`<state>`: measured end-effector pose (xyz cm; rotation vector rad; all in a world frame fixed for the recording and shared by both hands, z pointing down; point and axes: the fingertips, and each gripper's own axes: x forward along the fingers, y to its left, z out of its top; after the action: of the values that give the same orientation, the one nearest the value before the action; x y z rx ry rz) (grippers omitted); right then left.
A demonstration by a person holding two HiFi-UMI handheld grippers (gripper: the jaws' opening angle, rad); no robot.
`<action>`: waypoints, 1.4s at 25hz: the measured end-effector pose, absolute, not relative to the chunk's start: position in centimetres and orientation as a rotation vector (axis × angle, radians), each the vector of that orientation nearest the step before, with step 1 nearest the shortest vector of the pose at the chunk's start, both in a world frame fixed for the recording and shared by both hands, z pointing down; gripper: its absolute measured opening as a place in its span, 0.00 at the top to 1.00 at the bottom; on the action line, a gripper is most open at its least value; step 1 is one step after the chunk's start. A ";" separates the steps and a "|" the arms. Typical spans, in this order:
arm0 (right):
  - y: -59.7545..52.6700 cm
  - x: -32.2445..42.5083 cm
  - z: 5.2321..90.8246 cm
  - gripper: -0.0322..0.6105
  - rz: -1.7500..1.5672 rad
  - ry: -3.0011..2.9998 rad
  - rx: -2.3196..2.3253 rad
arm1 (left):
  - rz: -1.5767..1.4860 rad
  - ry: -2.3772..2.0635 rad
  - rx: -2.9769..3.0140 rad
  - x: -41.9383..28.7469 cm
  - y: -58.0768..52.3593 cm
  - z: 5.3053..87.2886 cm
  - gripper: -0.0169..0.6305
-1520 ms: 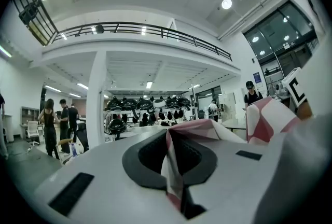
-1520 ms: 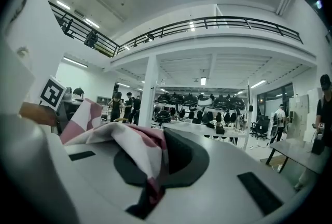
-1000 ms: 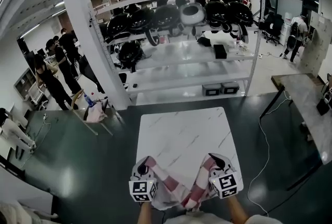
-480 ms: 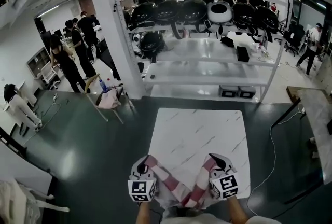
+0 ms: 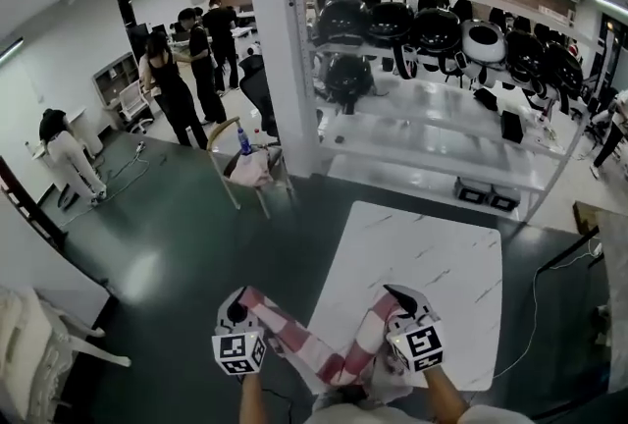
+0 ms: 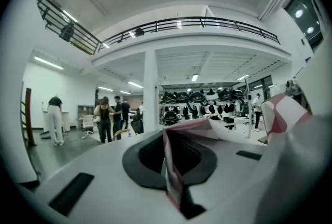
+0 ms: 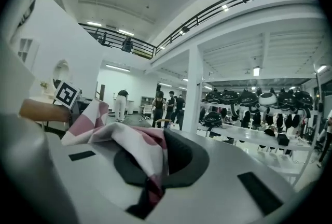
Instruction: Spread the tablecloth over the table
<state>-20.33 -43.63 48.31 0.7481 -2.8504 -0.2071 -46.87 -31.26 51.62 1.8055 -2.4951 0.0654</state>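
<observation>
A pink and white checked tablecloth [image 5: 324, 356] hangs bunched between my two grippers, close to my body. My left gripper [image 5: 235, 312] is shut on one edge of it, over the dark floor left of the table. The cloth's edge [image 6: 171, 176] runs straight into the shut jaws in the left gripper view. My right gripper [image 5: 400, 300] is shut on another edge, above the near part of the white marble-look table [image 5: 432, 265]. That edge of the cloth [image 7: 140, 150] drapes over the right gripper's jaws. No cloth lies on the table top.
A white pillar [image 5: 285, 49] stands beyond the table's left side, a chair with a bottle [image 5: 245, 157] beside it. Long shelves with black helmets [image 5: 432, 29] run behind the table. Several people [image 5: 182, 69] stand at the back left. A cable [image 5: 535, 314] trails on the floor at right.
Both grippers swung left with the cloth. The table now lies to the right, the left gripper has passed off its edge, and the cloth is stretched wider between the grippers.
</observation>
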 end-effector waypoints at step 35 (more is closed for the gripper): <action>-37.7 -67.1 50.7 0.93 -0.537 -2.906 -0.234 | 0.062 -2.978 0.758 -72.4 -3.8 52.0 0.93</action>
<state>-67.14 -37.67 50.67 -0.2338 -2.9062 -0.5367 -72.36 -3.83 51.99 0.7582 -2.9779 0.0624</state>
